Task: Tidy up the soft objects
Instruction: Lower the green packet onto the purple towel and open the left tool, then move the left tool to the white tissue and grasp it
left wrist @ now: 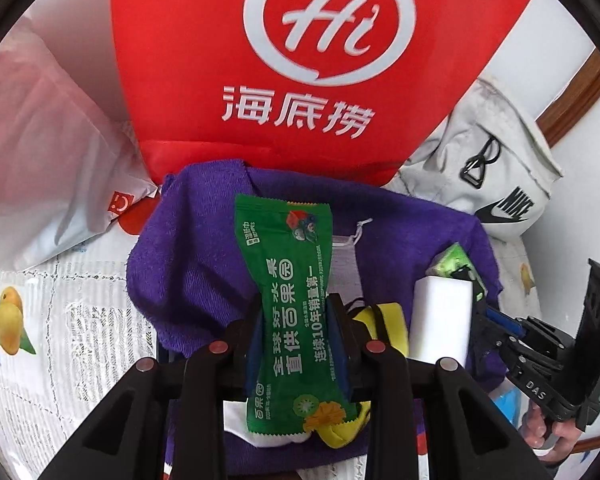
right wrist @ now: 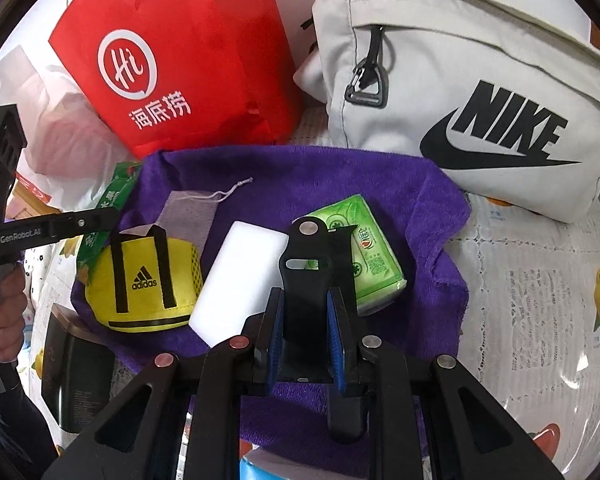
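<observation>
left tongs pinching green sachet, right tongs clamping black strap

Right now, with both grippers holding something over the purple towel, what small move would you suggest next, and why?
Probably lower the left gripper slightly and release the green snack packet onto the purple towel: the packet hangs pinched at its waist above the towel, where the yellow pouch and white block already lie.

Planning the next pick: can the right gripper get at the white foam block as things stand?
Probably not yet: the right gripper is shut on a black watch strap. The white foam block lies uncovered on the purple towel just ahead.
</observation>
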